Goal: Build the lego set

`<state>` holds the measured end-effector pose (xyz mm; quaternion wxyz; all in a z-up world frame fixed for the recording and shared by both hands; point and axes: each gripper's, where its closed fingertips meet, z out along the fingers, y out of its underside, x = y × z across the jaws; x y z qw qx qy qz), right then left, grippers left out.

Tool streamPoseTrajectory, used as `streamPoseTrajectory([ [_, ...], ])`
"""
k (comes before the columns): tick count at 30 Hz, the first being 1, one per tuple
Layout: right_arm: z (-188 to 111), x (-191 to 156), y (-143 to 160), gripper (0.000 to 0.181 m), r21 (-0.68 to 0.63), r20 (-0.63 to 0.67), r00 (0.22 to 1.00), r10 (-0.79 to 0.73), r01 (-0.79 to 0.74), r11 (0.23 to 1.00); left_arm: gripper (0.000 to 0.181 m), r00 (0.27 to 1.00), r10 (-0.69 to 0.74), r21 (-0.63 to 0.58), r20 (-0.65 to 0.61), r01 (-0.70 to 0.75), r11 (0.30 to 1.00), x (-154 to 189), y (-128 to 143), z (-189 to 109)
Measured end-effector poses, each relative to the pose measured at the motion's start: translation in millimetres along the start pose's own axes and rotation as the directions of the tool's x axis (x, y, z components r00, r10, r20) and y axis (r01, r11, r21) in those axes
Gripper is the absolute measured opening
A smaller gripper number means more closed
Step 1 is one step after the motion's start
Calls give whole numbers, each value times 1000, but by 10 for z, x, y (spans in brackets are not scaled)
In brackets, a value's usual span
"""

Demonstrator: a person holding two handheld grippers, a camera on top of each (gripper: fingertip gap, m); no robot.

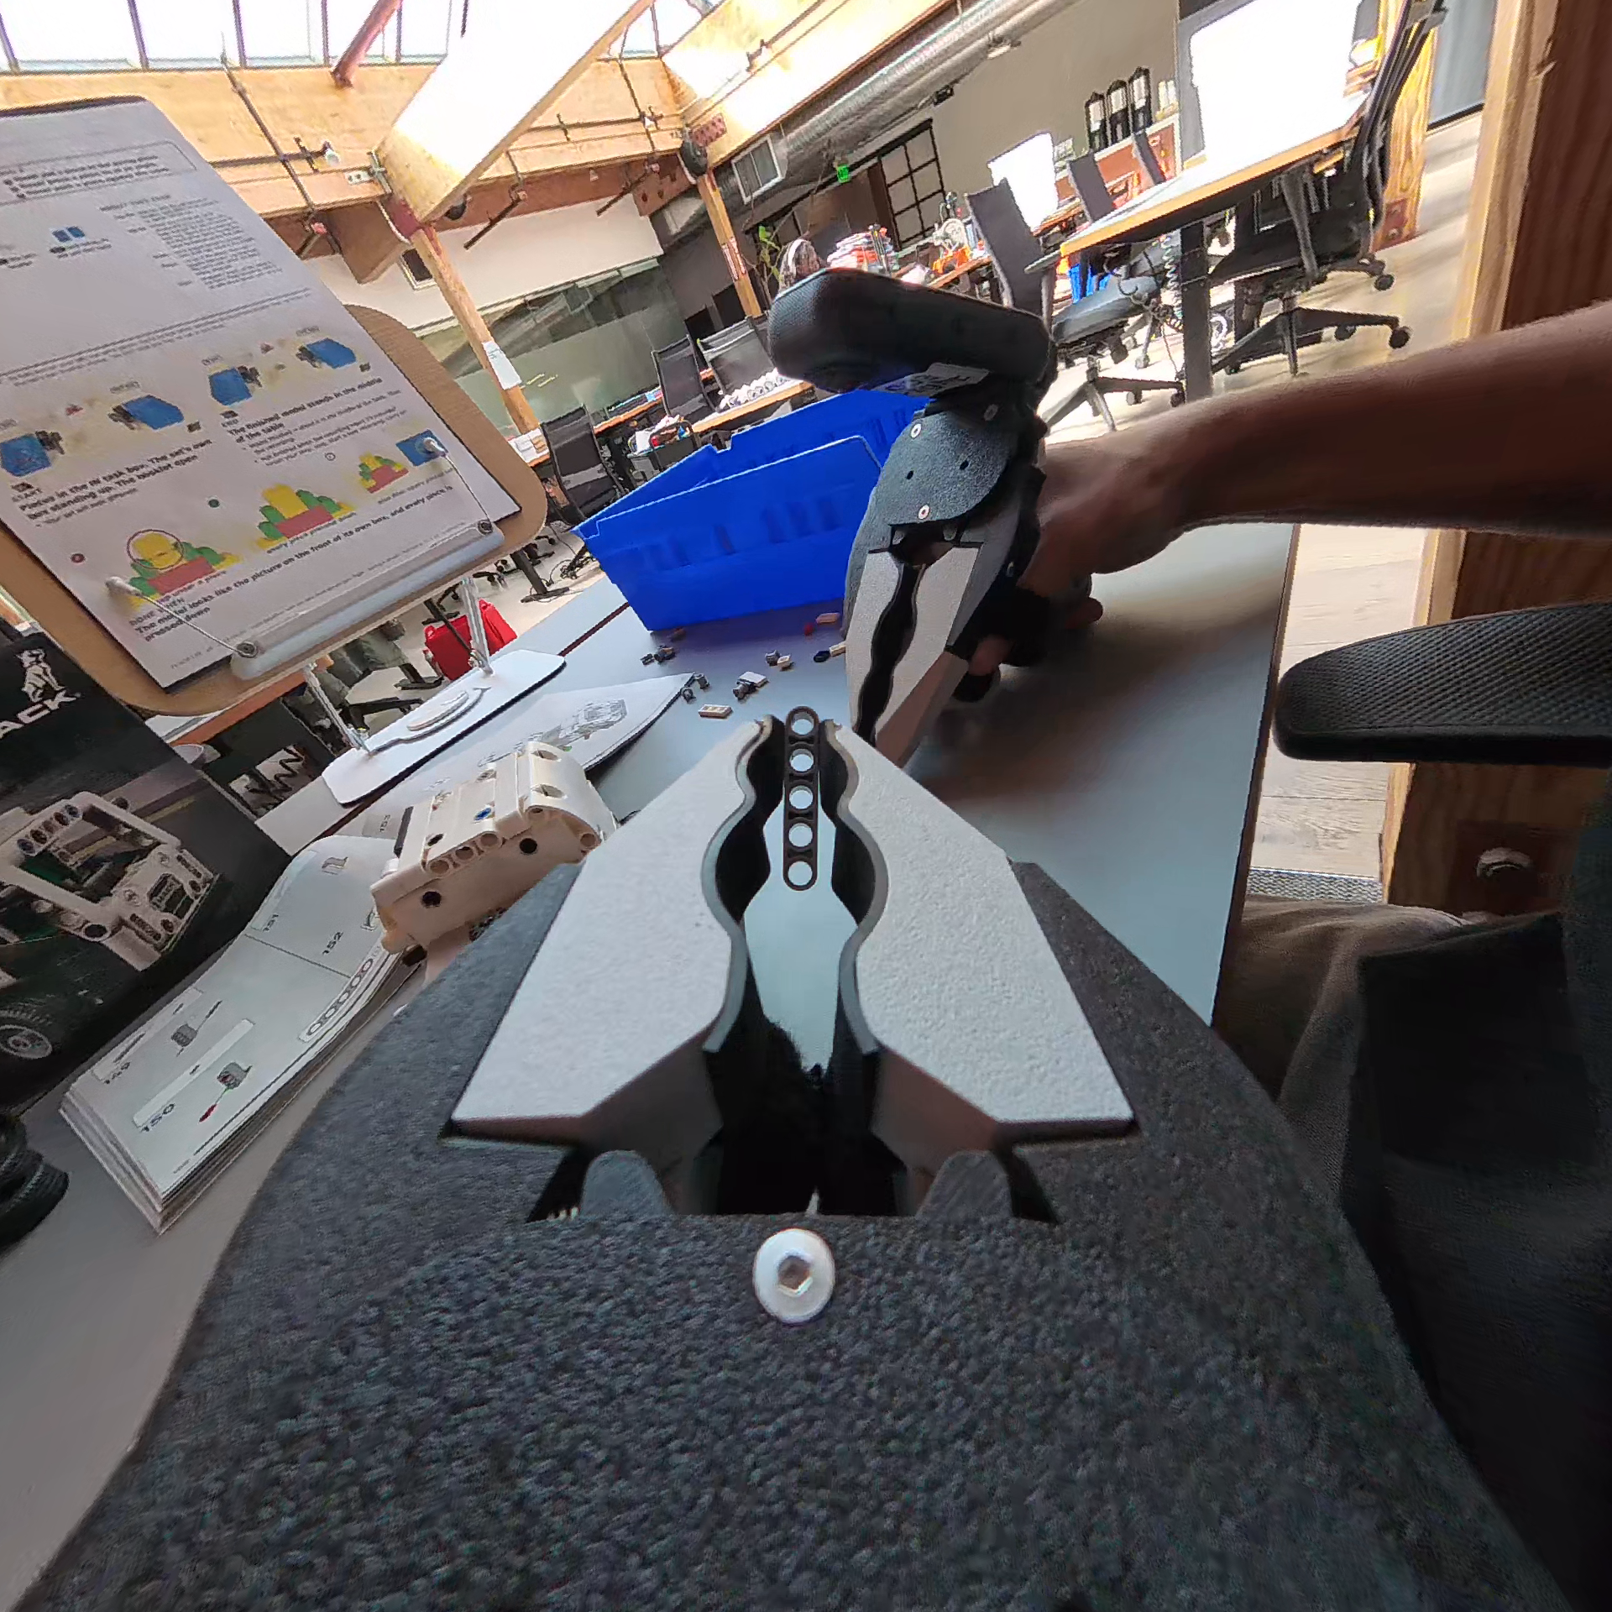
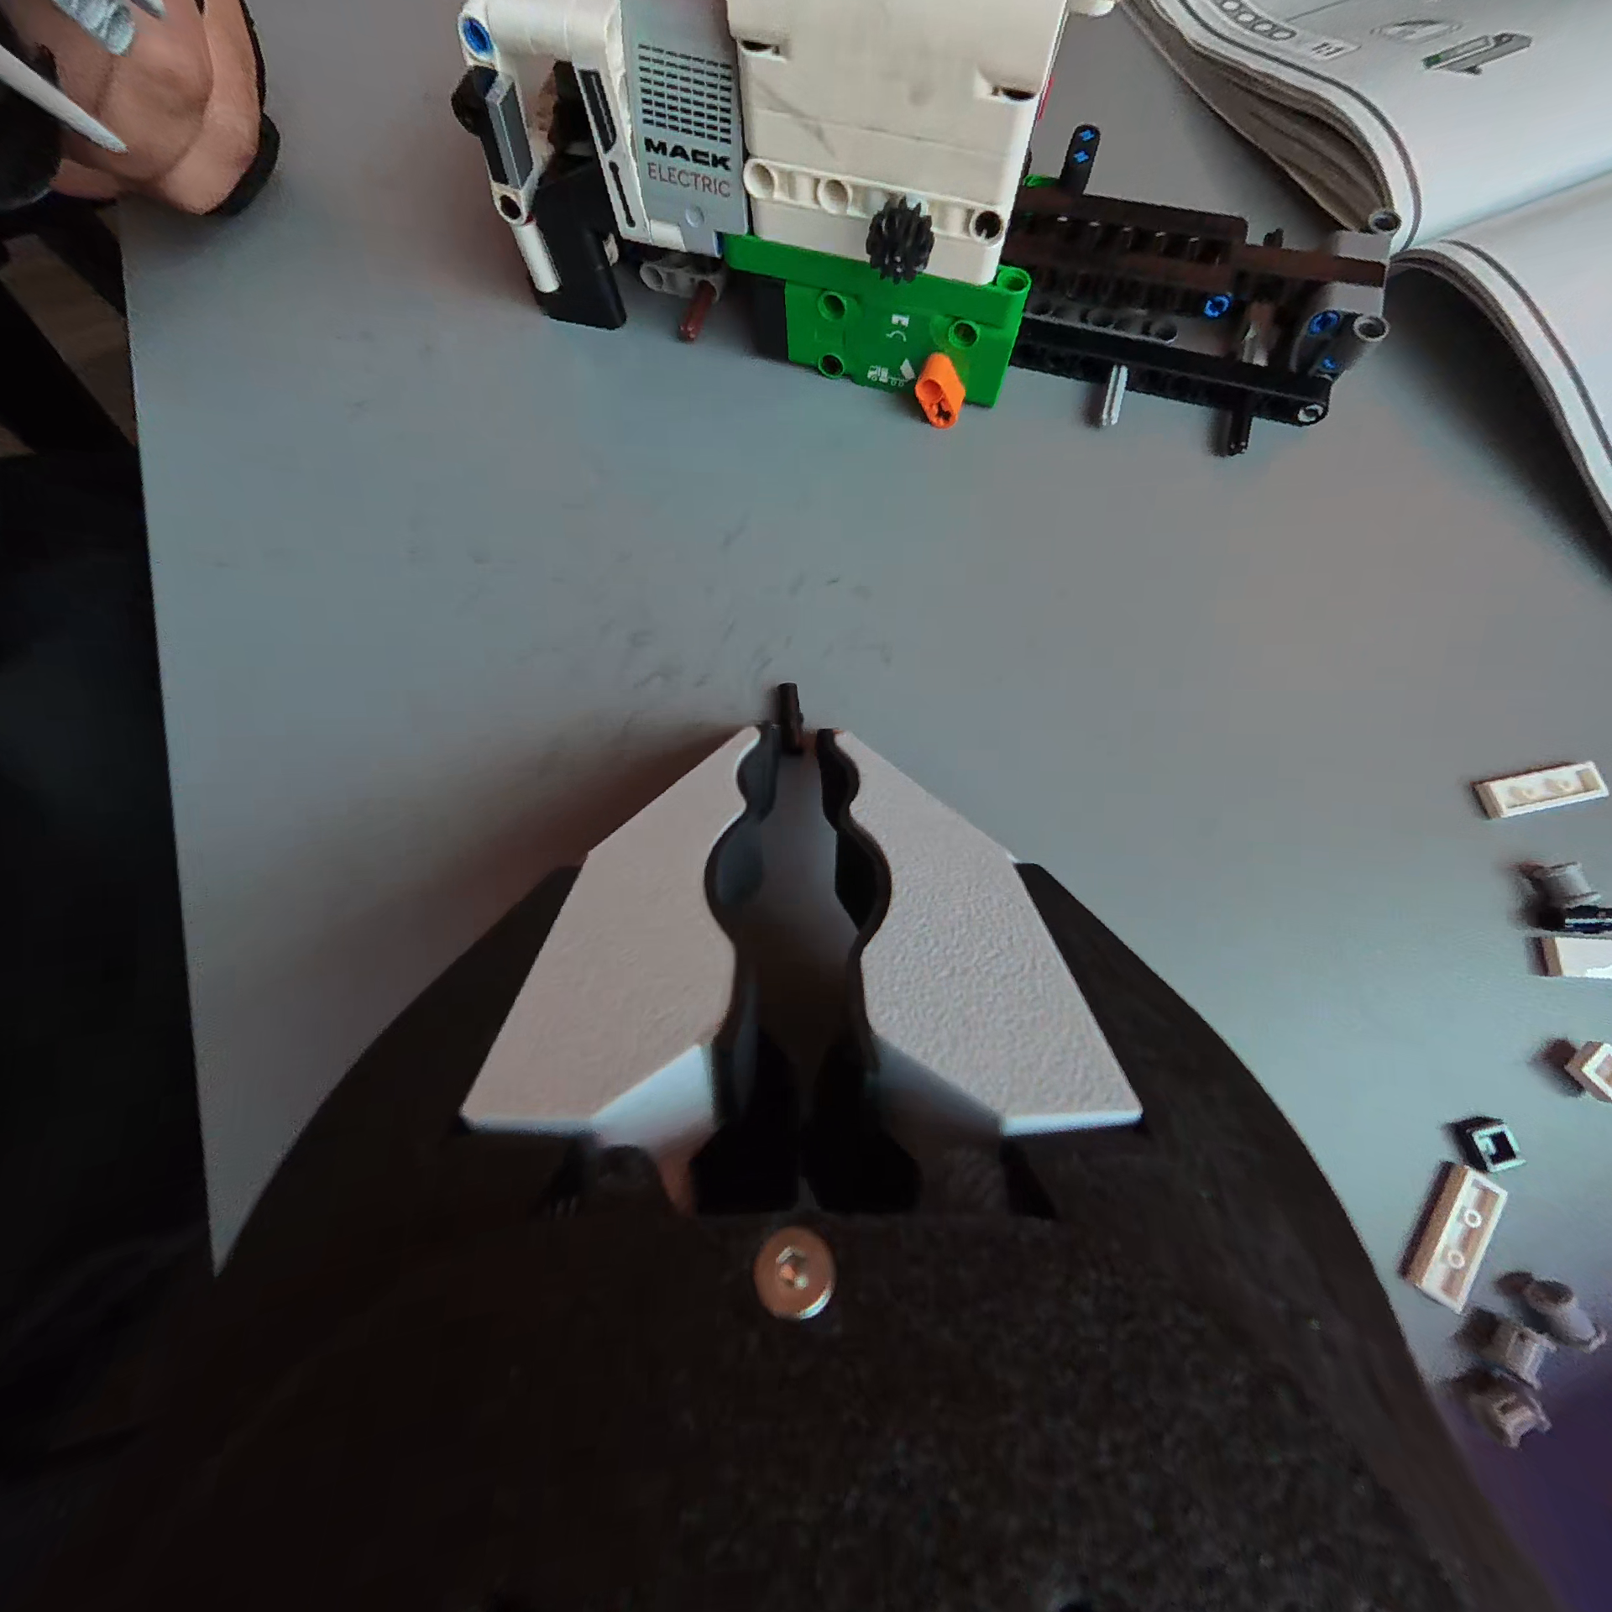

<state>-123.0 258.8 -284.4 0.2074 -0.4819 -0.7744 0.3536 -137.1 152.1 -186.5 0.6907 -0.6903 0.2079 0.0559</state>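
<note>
My left gripper (image 1: 801, 728) is shut on a black beam with a row of holes (image 1: 801, 798), held above the grey table. My right gripper (image 2: 792, 737) is shut on a small black pin (image 2: 788, 713) that sticks out past its tips, low over the table. The right gripper also shows in the left wrist view (image 1: 907, 663), pointing down at the table beside the beam. The partly built truck model (image 2: 837, 201), white with a green block and black frame, lies ahead of the right gripper; its white part also shows in the left wrist view (image 1: 488, 837).
A blue bin (image 1: 741, 523) stands at the back of the table (image 2: 523, 558). Several small loose pieces (image 2: 1518, 1134) lie at the right. An open instruction booklet (image 2: 1430, 113) lies beside the model. A sheet on a stand (image 1: 209, 384) and the set's box (image 1: 96, 872) are at the left. There is about 15 cm between the tips of the two grippers.
</note>
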Motion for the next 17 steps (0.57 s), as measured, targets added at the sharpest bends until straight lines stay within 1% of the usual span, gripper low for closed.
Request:
streamPoseTrajectory([
  [1,1,15,1,4,-4,-8,1000,-9,8,1000,6,1000,3,1,-1,-3,1000,1,0,0],
  [4,-18,2,-4,3,-62,-5,998,-62,62,996,6,1000,0,9,-12,0,1000,9,-6,-7],
  [6,-188,81,-54,3,-138,-22,995,-101,97,986,6,1000,-12,16,-26,13,1000,14,-13,-15],
  [7,-319,125,-70,3,-196,-17,995,-97,92,976,6,999,-20,21,-32,20,1000,13,-18,-20],
  [8,-457,147,-43,3,-283,2,998,-67,65,957,6,999,-26,27,-36,27,999,11,-26,-27],
  [9,-600,181,63,3,-418,2,1000,-27,26,908,6,999,-28,32,-39,29,999,12,-32,-35],
  [10,-752,258,208,3,-565,-30,999,-29,7,825,6,999,-26,33,-42,28,999,18,-33,-42],
  [11,-892,295,341,3,-681,-39,998,-43,5,732,6,999,-20,35,-40,22,999,24,-34,-51],
  [12,-1013,255,463,3,-775,-19,1000,-13,-6,632,6,999,-11,38,-39,13,999,33,-38,-60],
  [13,-1121,265,563,3,-846,-32,999,4,-29,532,6,999,0,38,-42,2,999,51,-38,-67],
  [14,-1210,301,643,3,-898,-54,999,3,-49,437,6,999,13,36,-44,-11,999,69,-35,-71],
  [15,-1266,289,707,3,-933,-47,999,18,-51,356,6,999,27,35,-45,-25,999,87,-32,-74],
  [17,-1304,297,804,3,-970,-14,1000,21,-19,241,6,997,60,33,-49,-59,998,130,-27,-75],
])
